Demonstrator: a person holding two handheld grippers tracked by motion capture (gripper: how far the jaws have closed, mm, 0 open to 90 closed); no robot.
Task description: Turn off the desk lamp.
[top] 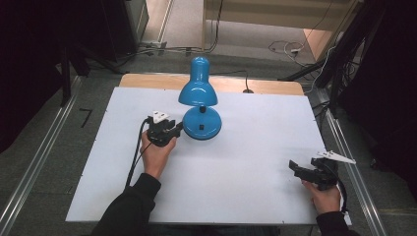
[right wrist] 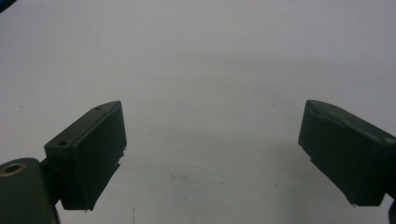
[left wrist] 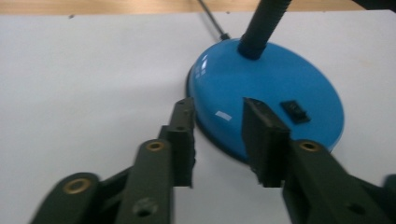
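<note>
A blue desk lamp stands on the white table at the back middle, its shade bent forward over its round base. A small black switch sits on the base. My left gripper is just left of the base, its jaws apart with a gap and nothing between them, tips close to the base's rim. My right gripper rests at the table's right front edge, jaws wide open over bare table.
The lamp's black cord runs off the back of the table past a wooden strip. Metal rails flank the table on both sides, and cables lie on the floor behind.
</note>
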